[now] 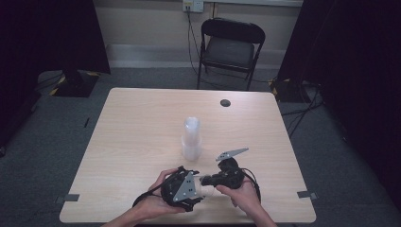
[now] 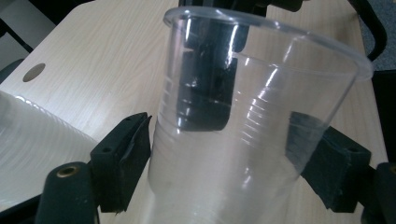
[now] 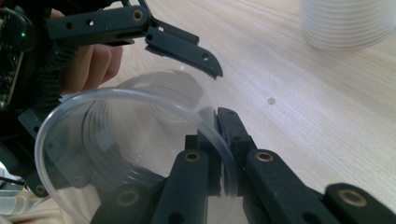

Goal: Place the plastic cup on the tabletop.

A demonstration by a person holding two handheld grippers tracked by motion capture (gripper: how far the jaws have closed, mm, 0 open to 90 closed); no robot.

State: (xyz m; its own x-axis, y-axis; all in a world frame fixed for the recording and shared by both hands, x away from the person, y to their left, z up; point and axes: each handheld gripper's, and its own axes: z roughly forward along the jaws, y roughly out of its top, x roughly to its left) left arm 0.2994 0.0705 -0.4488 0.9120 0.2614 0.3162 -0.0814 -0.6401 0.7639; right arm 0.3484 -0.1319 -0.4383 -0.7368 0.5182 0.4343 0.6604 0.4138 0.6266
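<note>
A clear plastic cup (image 1: 207,188) lies on its side between my two grippers near the table's front edge. My right gripper (image 1: 206,181) is shut on the cup's rim (image 3: 93,100), one jaw inside the wall and one outside, as the right gripper view (image 3: 225,140) shows. My left gripper (image 1: 200,189) faces it from the left. In the left gripper view its jaws (image 2: 223,133) stand on either side of the cup's body (image 2: 243,121), close to the wall without squeezing it. Its upper finger (image 3: 182,46) hangs just over the cup.
A tall stack of clear cups (image 1: 191,137) stands mouth-down at the table's middle, just behind the grippers; its ribbed side (image 2: 37,140) is close at the left. A cable hole (image 1: 225,102) is near the far edge. A black folding chair (image 1: 229,45) stands beyond the table.
</note>
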